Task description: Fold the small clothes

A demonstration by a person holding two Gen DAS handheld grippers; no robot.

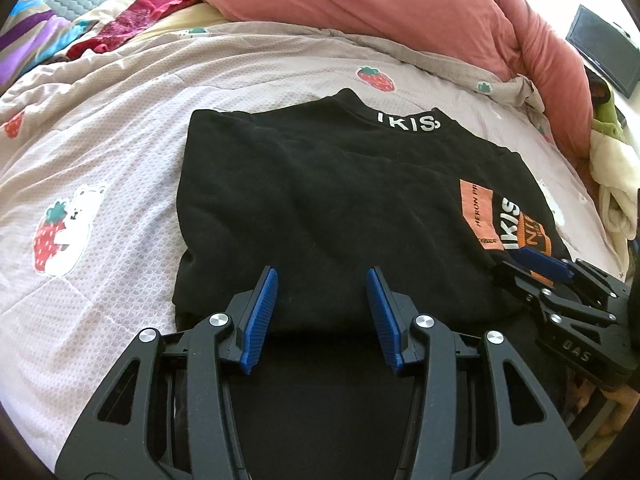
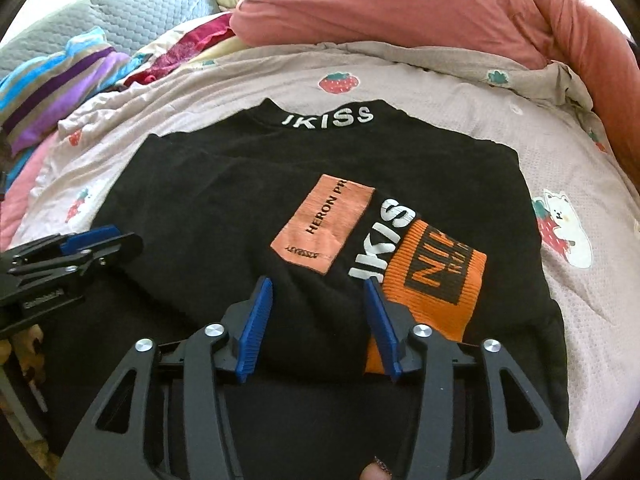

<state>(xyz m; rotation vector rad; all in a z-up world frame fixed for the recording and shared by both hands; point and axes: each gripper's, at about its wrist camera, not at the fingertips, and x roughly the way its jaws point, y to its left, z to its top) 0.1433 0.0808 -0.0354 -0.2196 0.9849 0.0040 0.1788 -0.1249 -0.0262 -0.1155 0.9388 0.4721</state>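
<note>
While the black sweater [image 2: 224, 208] lies folded on my strawberry quilt [image 1: 120, 152], left gripper [image 1: 322, 284] and right gripper [image 2: 318, 296] both hover part-open, gripping nothing.

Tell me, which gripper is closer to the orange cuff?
Right. The right gripper sits at the orange cuff, one finger overlapping it. The left gripper is off to the side, over plain black shirt.
</note>
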